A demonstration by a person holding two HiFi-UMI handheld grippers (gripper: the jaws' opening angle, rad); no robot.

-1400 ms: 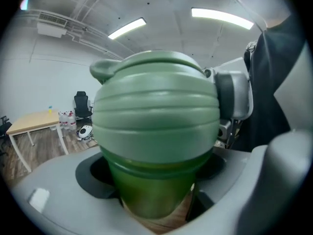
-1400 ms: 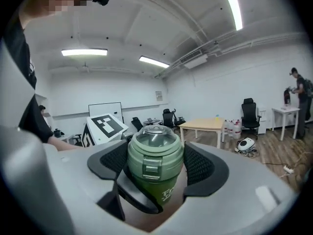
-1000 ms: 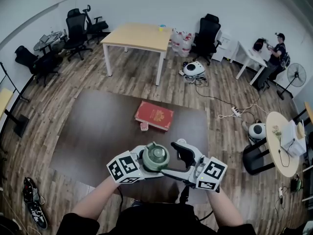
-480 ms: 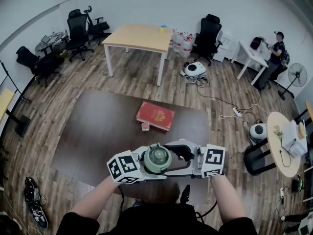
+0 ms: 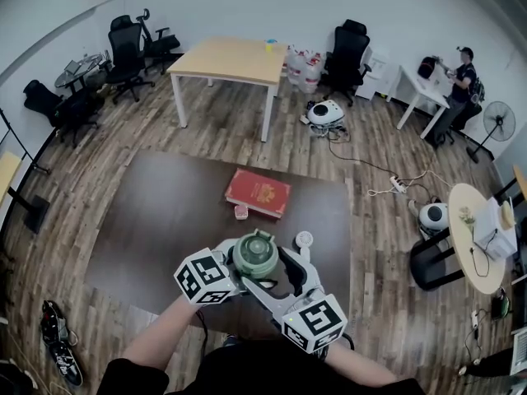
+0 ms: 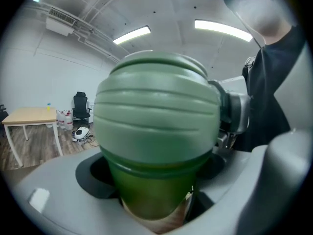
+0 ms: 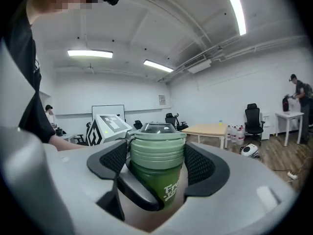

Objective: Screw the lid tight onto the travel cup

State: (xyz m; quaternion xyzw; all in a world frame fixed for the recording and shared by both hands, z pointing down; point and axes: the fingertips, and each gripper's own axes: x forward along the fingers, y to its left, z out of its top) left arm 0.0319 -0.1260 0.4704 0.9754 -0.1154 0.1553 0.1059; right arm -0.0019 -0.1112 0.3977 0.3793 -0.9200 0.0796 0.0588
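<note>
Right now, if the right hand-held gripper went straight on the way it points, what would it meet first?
The lid: the right hand-held gripper clamps it on the green cup. Behind it, slightly left, the left hand-held gripper holds the cup, so probably no free travel.

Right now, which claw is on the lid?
The right claw: its pads clamp the ribbed lid, while the left claw grips the green travel cup below it.

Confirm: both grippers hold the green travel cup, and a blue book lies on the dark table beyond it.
The book is red, not blue; the head view shows it. Otherwise right: the left gripper and right gripper hold the green travel cup, and the book lies on the dark table beyond it.
</note>
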